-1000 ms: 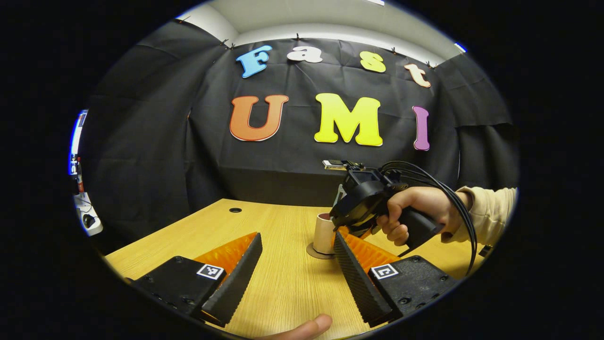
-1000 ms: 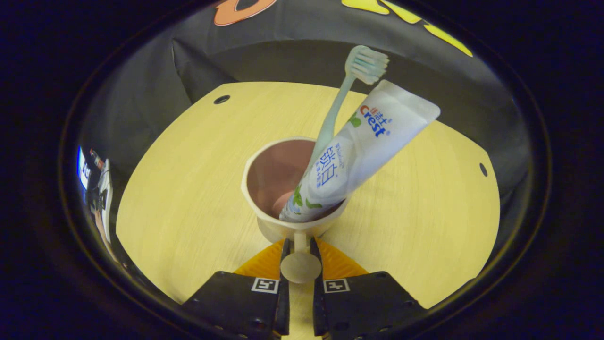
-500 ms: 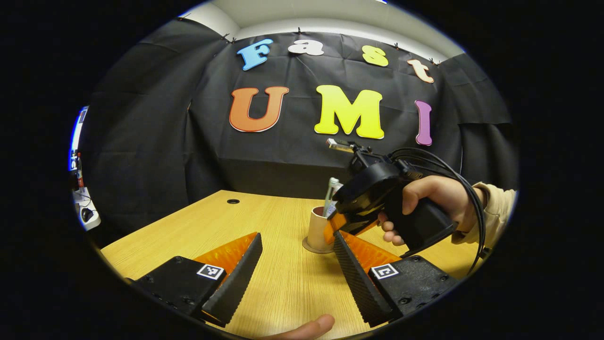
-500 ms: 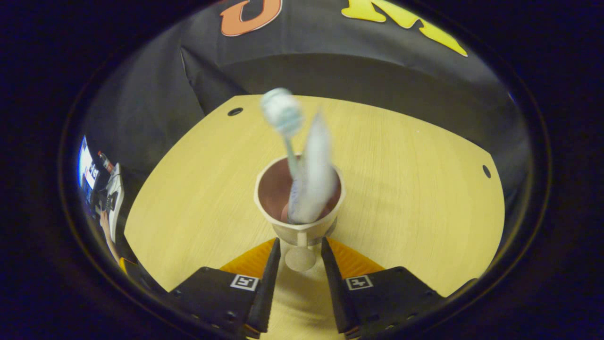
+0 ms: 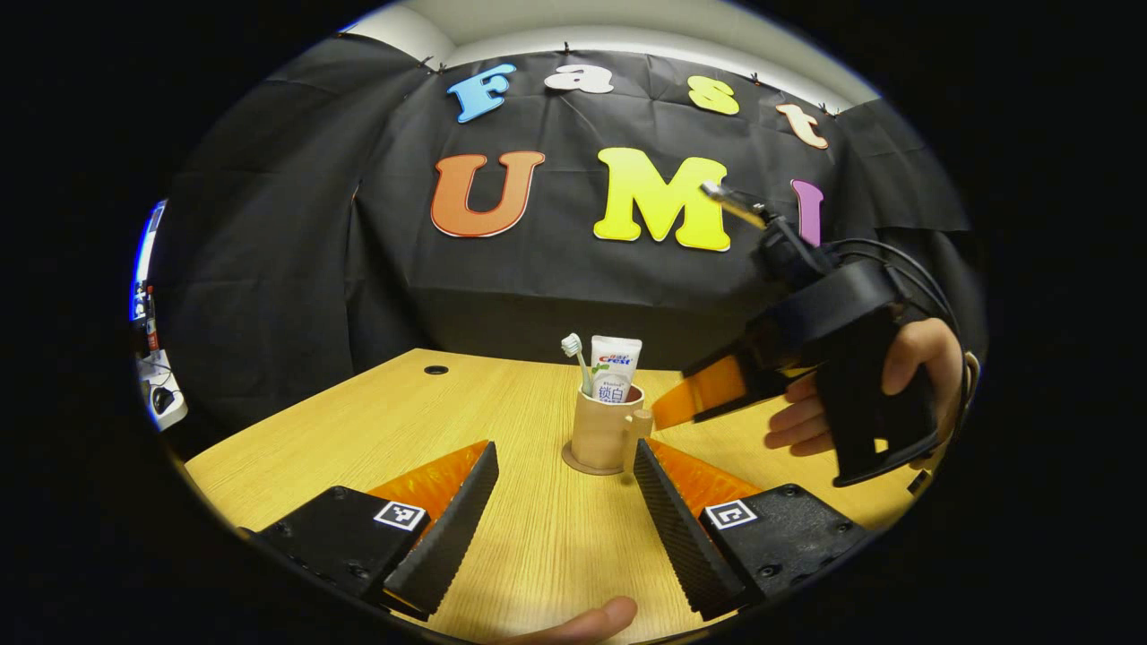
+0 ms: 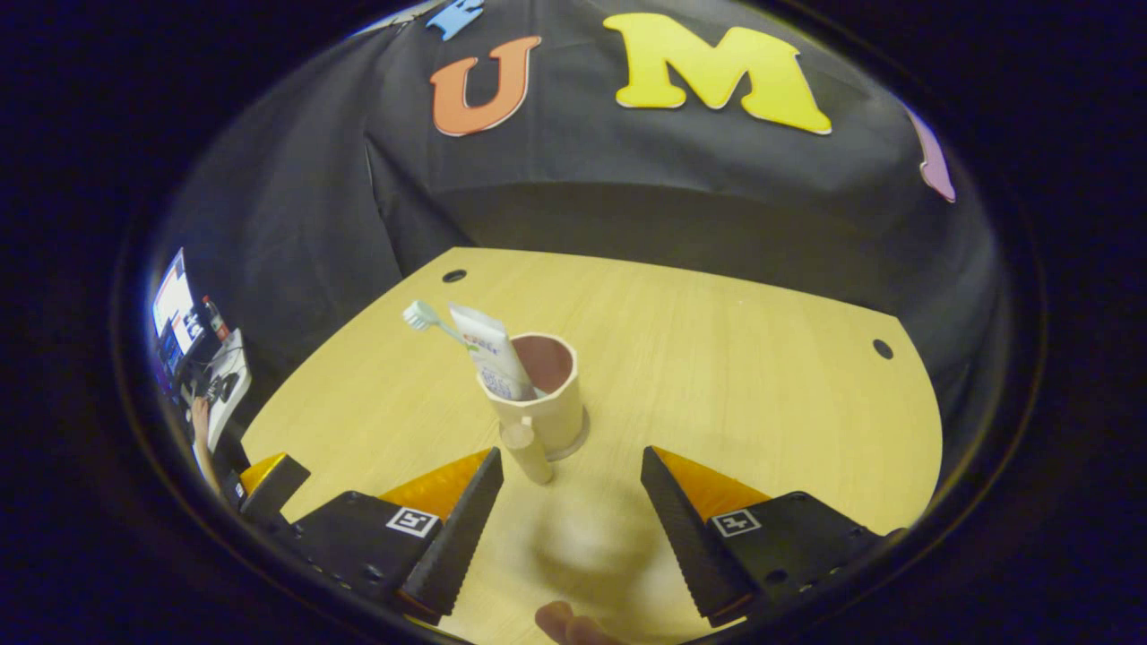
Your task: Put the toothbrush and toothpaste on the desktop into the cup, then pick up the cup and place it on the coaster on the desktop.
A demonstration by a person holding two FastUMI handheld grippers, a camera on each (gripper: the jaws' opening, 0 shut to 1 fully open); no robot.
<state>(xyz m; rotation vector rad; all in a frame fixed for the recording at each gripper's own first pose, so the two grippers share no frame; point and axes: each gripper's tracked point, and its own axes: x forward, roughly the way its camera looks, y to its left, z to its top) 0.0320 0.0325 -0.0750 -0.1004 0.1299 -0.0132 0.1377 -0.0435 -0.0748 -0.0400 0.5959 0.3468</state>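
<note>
Left gripper view: my left gripper [image 5: 564, 502] gapes, holding nothing.
Cup [image 5: 602, 434]: frame centre, on coaster [image 5: 582, 466], holding toothbrush [image 5: 573, 351] and toothpaste [image 5: 615, 368].
Right gripper [image 6: 569, 511]: fingers apart.

The cup [image 5: 606, 435] was tan outside, reddish-brown inside; the toothpaste [image 5: 615, 368] white with blue print; the toothbrush [image 5: 575, 352] pale mint; the worktop [image 5: 529, 528] light woodgrain.

Black housings [image 5: 345, 537], square coded markers [image 5: 400, 514]
</note>
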